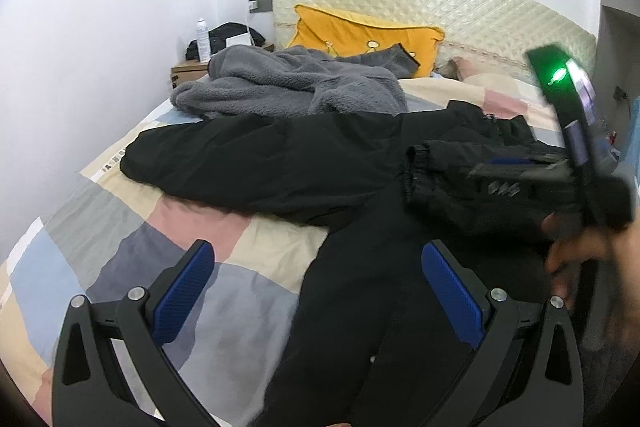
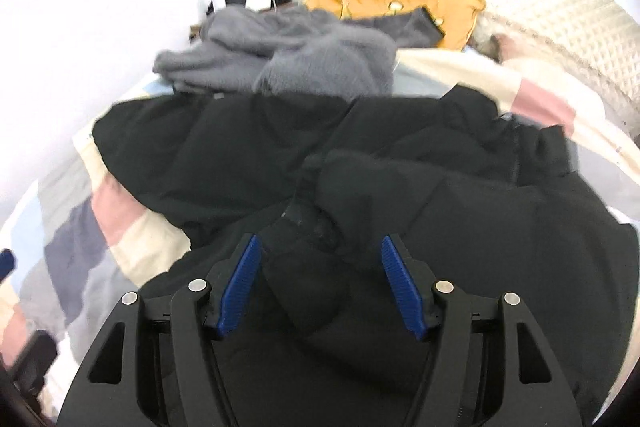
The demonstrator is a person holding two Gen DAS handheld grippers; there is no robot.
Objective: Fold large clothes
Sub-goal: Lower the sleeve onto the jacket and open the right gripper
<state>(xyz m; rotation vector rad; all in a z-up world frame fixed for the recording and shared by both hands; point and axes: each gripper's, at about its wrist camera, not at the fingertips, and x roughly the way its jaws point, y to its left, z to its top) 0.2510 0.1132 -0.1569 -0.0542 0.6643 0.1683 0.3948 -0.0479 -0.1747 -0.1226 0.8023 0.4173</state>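
Black jacket [image 1: 256, 163] crosswise on bed [image 1: 80, 247], sleeve end leftward, near wall.

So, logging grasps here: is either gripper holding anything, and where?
Nothing is held: left gripper and right gripper both gape open above the black puffy jacket.

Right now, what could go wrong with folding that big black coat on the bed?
The puffy black coat is bunched up, so the open right gripper may pinch several layers. The fluffy grey fleece garment touches its far edge and could get dragged along. The open left gripper holds nothing, leaving that side loose.
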